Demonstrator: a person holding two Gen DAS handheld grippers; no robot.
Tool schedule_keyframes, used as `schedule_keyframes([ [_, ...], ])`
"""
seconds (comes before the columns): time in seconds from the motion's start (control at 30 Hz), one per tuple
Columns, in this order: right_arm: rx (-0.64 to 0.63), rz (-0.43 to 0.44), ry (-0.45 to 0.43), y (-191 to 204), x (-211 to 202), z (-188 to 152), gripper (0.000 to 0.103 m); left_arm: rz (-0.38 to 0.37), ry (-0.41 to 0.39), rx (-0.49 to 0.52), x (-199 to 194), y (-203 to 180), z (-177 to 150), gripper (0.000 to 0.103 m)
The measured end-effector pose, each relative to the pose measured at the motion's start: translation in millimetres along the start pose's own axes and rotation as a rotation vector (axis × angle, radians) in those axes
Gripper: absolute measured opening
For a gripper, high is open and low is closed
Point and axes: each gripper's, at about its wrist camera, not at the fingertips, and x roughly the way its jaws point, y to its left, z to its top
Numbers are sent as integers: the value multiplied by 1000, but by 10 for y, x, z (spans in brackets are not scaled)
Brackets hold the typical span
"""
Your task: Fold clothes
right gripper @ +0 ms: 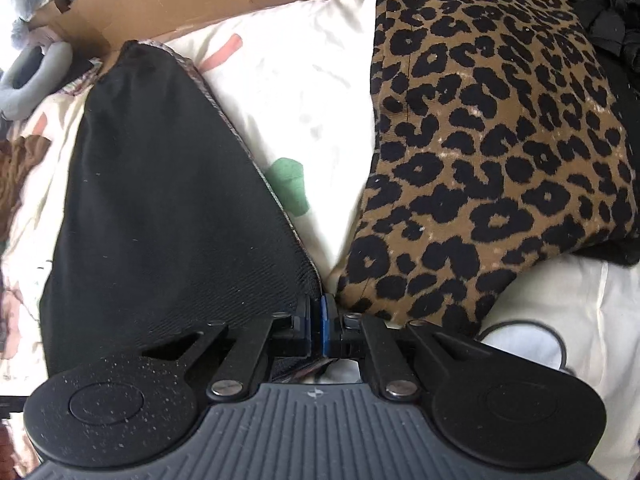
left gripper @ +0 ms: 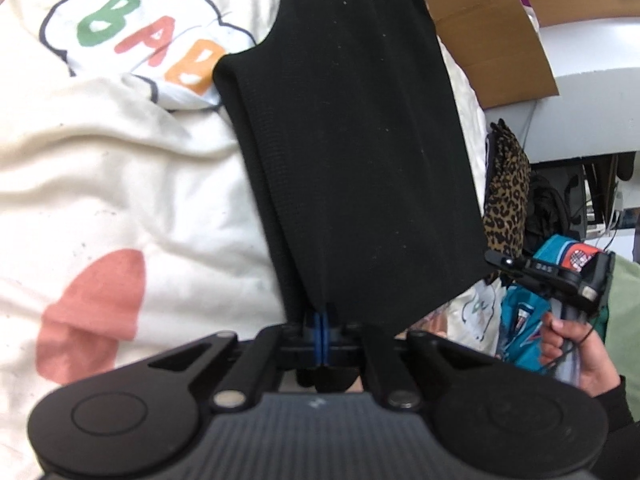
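Left gripper [left gripper: 322, 320] clamped tight on black garment [left gripper: 352, 140] edge. Right gripper [right gripper: 318, 320] likewise pinching its corner, beside leopard-print cloth [right gripper: 492, 140].

black garment [left gripper: 360, 140] — top cut off, tong tips hidden

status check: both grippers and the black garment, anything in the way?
Left gripper and right gripper both shut on the black knit garment. Garment over cream printed bedding. Leopard-print folded cloth lies close right.

A black ribbed knit garment [left gripper: 352, 152], folded into a long flat panel, lies stretched over a cream printed sheet [left gripper: 120, 168], beside a leopard-print piece [right gripper: 500, 140].
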Motion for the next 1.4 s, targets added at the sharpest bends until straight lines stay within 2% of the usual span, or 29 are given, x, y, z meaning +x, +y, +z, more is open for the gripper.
schedule_keyframes([
  [0.17, -3, -1, 21, -8, 11, -87, 3, 30, 28, -16, 86, 62, 21, 5],
  [0.23, -5, -5, 26, -22, 39, -101, 3, 51, 39, -26, 108, 92, 13, 25],
  [0.27, -11, -6, 26, -21, 39, -98, 5, 41, 38, -28, 110, 101, 9, 28],
  [0.33, -29, -17, 24, -15, 11, -79, 13, 19, 36, -37, 121, 119, 7, 42],
  [0.4, -36, -6, 19, -21, -18, -47, 29, -6, 32, -51, 136, 138, 10, 51],
  [0.47, -35, 10, 14, -43, -29, -1, 41, -25, 23, -63, 158, 167, 14, 55],
  [0.5, -35, 18, 12, -54, -35, 22, 41, -34, 15, -65, 174, 174, 20, 55],
  [0.67, -32, 45, 35, -75, 49, 103, 41, -82, -44, -61, 185, 233, -16, 56],
  [0.77, -34, 57, 57, -62, 138, 108, 41, -135, -60, -122, 180, 340, -25, 55],
  [0.93, -44, 78, 89, -36, 273, 89, 42, -220, -32, -171, 229, 407, -32, 53],
  [1.0, -41, 89, 96, -47, 301, 94, 42, -260, -1, -178, 279, 409, -40, 46],
  [1.07, -37, 105, 106, -71, 324, 110, 42, -256, 10, -167, 317, 414, -43, 41],
  [1.17, -37, 136, 124, -106, 357, 147, 42, -262, 9, -197, 370, 450, -52, 26],
  [1.2, -38, 149, 132, -111, 372, 158, 42, -262, 7, -202, 382, 451, -54, 12],
  [1.23, -41, 160, 140, -114, 389, 170, 41, -264, 7, -201, 395, 441, -60, 9],
  [1.4, -68, 198, 177, -110, 460, 260, 41, -262, 2, -184, 286, 386, -52, 5],
])
